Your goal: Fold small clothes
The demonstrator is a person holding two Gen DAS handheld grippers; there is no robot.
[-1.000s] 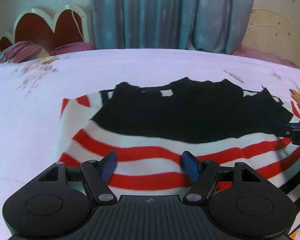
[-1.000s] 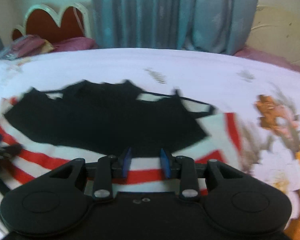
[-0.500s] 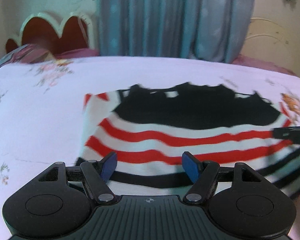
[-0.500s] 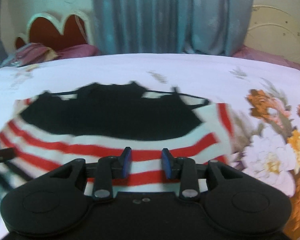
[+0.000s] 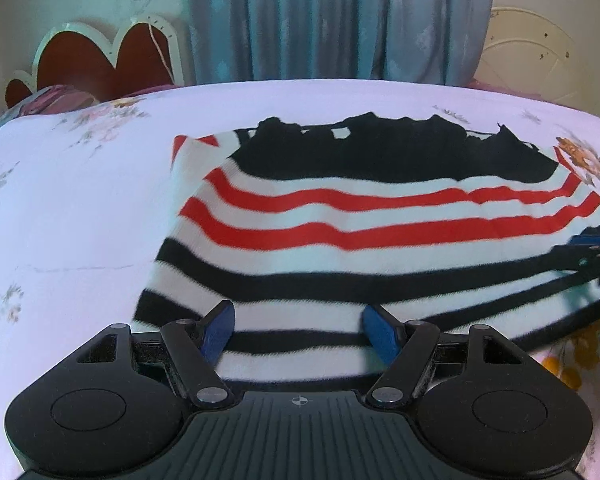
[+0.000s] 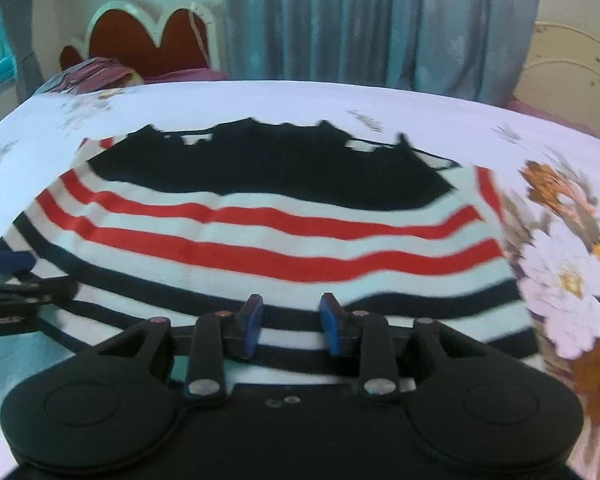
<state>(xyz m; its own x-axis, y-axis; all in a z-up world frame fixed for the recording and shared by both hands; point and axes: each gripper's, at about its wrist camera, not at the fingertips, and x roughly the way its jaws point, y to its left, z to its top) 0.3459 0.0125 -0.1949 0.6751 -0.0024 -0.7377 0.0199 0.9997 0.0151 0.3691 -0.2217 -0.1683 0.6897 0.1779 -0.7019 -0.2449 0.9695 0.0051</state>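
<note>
A: Two claws over the near hem of the striped top [image 5: 380,216], which lies flat on the bed [image 5: 80,184]. Left claw [image 5: 299,330] gapes wide, empty; right claw [image 6: 291,326] stands narrow, nothing pinched.

B: Risk?

A: Probably one claw catching only the upper layer. Then the fold would skew, or the black garment [image 5: 396,156] lying on top could slide off.

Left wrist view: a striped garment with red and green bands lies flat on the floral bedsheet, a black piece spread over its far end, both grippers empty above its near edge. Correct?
Not quite. The striped garment has red and black bands, not green; the left wrist view shows it. The rest stands.
</note>
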